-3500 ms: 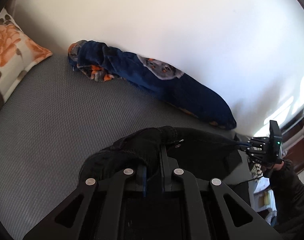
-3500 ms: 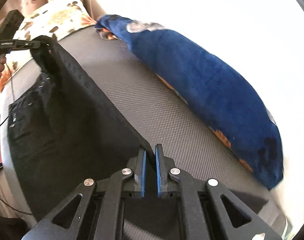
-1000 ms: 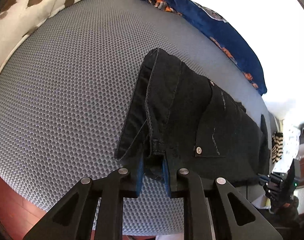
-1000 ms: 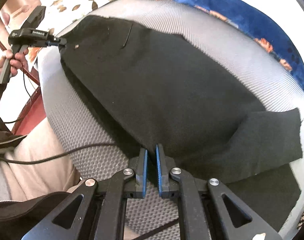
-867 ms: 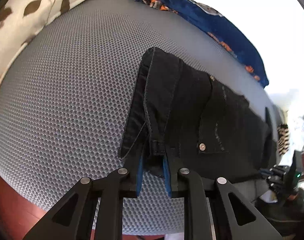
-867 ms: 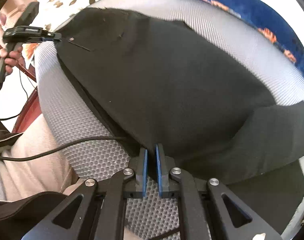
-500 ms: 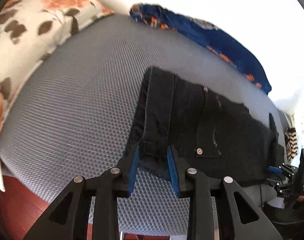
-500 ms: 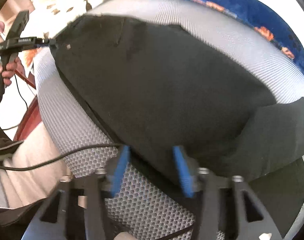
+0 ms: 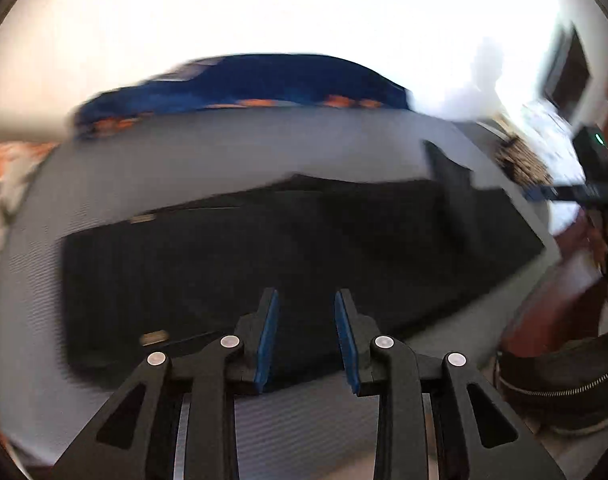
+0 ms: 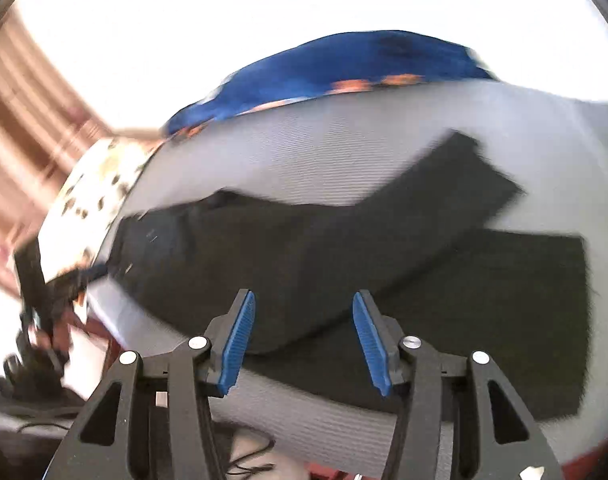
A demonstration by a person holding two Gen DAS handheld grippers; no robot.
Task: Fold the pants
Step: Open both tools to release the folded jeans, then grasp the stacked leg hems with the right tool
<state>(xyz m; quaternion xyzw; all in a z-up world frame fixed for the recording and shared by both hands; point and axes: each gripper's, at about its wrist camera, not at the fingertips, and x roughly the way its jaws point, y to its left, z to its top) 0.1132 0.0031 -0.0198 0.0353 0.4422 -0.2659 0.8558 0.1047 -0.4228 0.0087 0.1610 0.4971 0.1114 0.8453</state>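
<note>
Left wrist view, blurred by motion: the left gripper (image 9: 305,334) has its blue-padded fingers (image 9: 267,338) spread apart with nothing between them, poised above the near edge of the black pants (image 9: 264,264). The pants lie flat across a grey mesh bed (image 9: 232,152), stretching from left to right. A rolled blue blanket (image 9: 260,84) with orange patches runs along the far side of the bed against a white wall. A floral pillow (image 9: 4,184) shows at the left edge. At the far right, the right gripper (image 9: 583,190) appears small beside the pants' far end.

Right wrist view, also blurred: the right gripper (image 10: 300,334) is wide open and empty, its blue fingers (image 10: 369,340) over the near edge of the pants (image 10: 343,264). One leg end (image 10: 463,176) angles away toward the upper right, lying across the other. The blue blanket (image 10: 343,68) sits beyond on the bed (image 10: 304,148), and the floral pillow (image 10: 96,188) lies at the left. The left gripper (image 10: 68,280) shows at the left edge near the pants' waist end; whether it touches them cannot be told.
</note>
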